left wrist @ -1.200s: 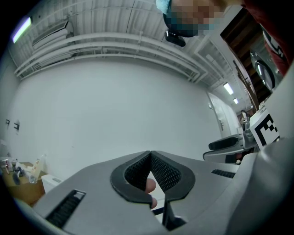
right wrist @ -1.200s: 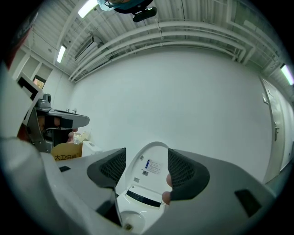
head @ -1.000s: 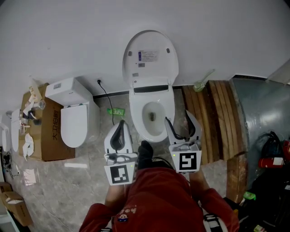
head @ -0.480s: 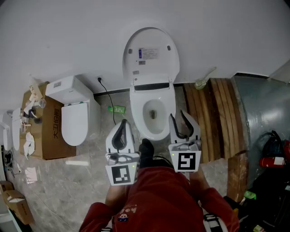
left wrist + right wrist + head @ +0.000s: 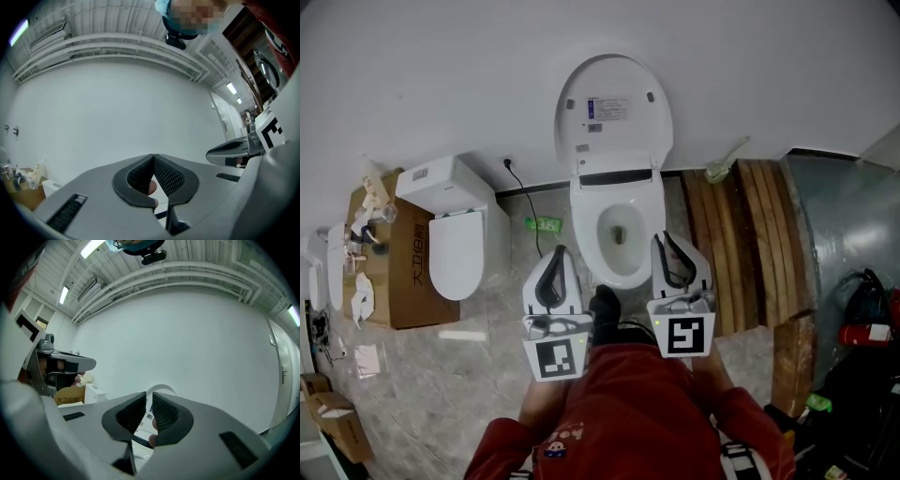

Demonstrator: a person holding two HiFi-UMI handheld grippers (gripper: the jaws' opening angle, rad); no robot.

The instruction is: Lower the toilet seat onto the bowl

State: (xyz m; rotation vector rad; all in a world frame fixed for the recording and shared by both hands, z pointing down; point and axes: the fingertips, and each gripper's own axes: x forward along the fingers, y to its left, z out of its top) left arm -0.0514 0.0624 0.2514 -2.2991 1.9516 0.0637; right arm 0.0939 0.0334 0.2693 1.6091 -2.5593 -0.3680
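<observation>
The white toilet bowl [image 5: 619, 265] stands against the wall. Its oval seat and lid [image 5: 614, 108] are raised upright, label side facing me. My left gripper [image 5: 558, 250] hovers left of the bowl's front, its tips touching with nothing between them [image 5: 153, 155]. To the right of the bowl's front, my right gripper [image 5: 661, 239] has just been closing. Only a narrow slit remains between its pads [image 5: 149, 397] and nothing is in it. The raised seat [image 5: 164, 389] shows beyond those pads, well apart from them.
A second white toilet [image 5: 455, 239] stands at the left beside a cardboard box [image 5: 389, 272]. Wooden planks [image 5: 741, 244] lie right of the bowl. A black cable [image 5: 520, 211] and a green item [image 5: 546, 224] lie on the floor. The person's black shoe [image 5: 602, 314] points at the bowl.
The right gripper's jaws have gone from wide apart to a narrow slit. Both grippers have stayed in nearly the same place in front of the bowl.
</observation>
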